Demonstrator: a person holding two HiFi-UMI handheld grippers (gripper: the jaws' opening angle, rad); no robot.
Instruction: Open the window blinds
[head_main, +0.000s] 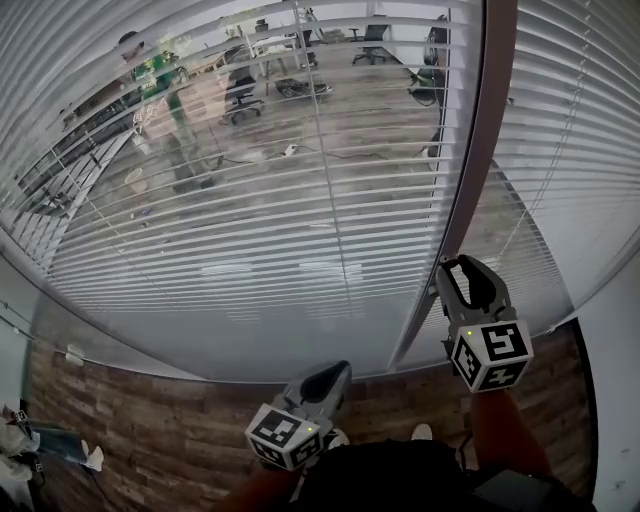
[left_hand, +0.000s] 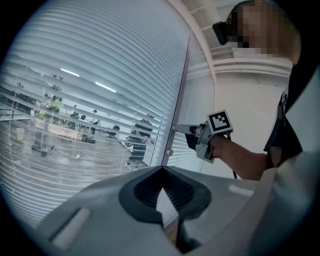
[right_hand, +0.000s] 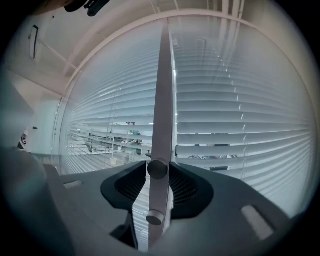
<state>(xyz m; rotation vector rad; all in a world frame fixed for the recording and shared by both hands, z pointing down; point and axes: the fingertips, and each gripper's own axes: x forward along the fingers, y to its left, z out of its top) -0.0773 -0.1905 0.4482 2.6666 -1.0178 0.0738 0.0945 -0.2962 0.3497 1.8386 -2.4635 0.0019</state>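
Wood-plank floor (head_main: 150, 420) below white blinds (head_main: 300, 250).

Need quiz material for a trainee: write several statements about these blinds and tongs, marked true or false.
1. The right tongs straddle a knob on the post between the blinds. True.
2. The left tongs grip a cord. False: they hold nothing, low and away from the window.
3. The blinds are pulled up. False: slats hang across both panes.
4. A second knob sits lower on that post. True.
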